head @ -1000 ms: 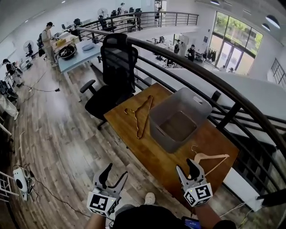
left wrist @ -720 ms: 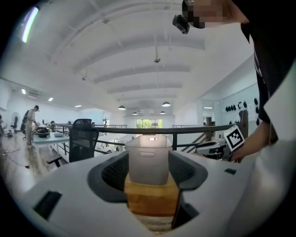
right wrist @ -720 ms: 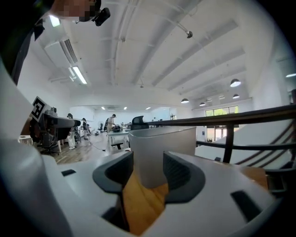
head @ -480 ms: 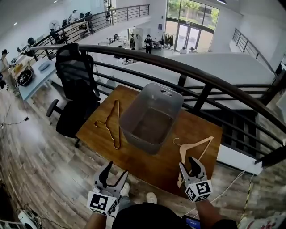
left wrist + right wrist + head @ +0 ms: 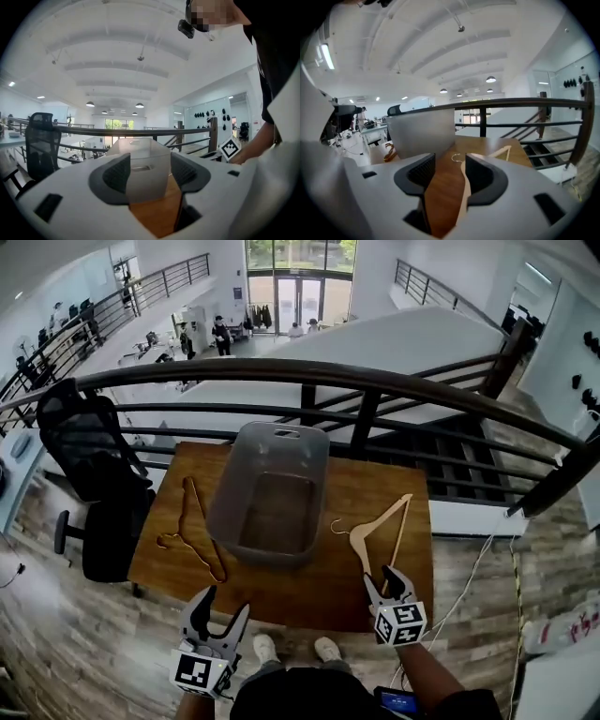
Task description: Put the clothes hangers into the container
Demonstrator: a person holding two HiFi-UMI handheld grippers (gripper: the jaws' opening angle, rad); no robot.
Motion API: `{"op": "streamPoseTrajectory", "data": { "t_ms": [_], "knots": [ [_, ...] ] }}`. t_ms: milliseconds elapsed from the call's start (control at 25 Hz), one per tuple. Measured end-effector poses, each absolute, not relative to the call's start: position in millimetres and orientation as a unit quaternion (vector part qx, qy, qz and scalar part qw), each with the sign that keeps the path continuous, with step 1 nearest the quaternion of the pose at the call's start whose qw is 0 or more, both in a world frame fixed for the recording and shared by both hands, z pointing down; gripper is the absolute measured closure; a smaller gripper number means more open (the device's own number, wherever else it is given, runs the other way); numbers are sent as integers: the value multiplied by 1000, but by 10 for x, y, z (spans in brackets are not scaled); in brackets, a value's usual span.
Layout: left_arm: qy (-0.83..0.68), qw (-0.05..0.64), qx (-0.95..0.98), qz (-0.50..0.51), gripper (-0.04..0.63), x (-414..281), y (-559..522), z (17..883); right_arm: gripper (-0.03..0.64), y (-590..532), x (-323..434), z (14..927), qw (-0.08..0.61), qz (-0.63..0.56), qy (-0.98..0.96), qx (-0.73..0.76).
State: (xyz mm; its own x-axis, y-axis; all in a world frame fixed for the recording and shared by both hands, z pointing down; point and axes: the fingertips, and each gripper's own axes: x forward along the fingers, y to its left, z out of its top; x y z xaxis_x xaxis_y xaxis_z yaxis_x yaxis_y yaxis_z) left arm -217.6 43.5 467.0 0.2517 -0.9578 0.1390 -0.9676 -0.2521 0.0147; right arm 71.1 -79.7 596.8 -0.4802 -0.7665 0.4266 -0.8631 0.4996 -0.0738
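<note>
A grey plastic container (image 5: 267, 493) stands empty in the middle of the wooden table (image 5: 309, 582). A pale wooden hanger (image 5: 380, 531) lies flat to its right; a darker hanger (image 5: 192, 540) lies to its left. My right gripper (image 5: 387, 581) is open at the table's near edge, over the pale hanger's near end. In the right gripper view the pale hanger (image 5: 465, 187) runs between the jaws of the right gripper (image 5: 450, 166), close to the right pad, with a wide gap left. My left gripper (image 5: 217, 620) hangs open below the table edge, facing the container (image 5: 140, 164).
A dark curved railing (image 5: 356, 381) runs behind the table, with a drop to a lower floor beyond. A black office chair (image 5: 89, 456) stands at the left of the table. My shoes show on the wood floor under the near edge.
The view has swung so the table now sits square in front. My right gripper has come forward onto the pale hanger's near end. The left gripper stays low and open.
</note>
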Motion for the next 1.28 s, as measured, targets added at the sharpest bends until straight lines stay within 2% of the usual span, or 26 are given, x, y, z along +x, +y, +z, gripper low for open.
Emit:
{"op": "streamPoseTrajectory", "data": {
  "t_ms": [240, 440, 840, 920, 1000, 1280],
  "knots": [
    [-572, 59, 815, 71, 321, -2326, 341, 4823, 400, -810, 755, 6822, 279, 190, -793, 507],
    [-557, 69, 823, 84, 321, -2409, 287, 4938, 396, -960, 867, 7213, 332, 199, -761, 521],
    [-527, 97, 836, 114, 321, -2517, 158, 5134, 418, -1178, 951, 7463, 360, 227, -713, 558],
    [-519, 102, 841, 114, 321, -2477, 133, 5178, 453, -1164, 926, 7468, 364, 232, -716, 549],
    [-509, 107, 847, 114, 321, -2419, 118, 5225, 519, -1137, 887, 7480, 370, 240, -718, 538],
    [-465, 117, 869, 119, 321, -2191, 46, 5383, 535, -828, 874, 7492, 343, 311, -716, 522]
  ]
}}
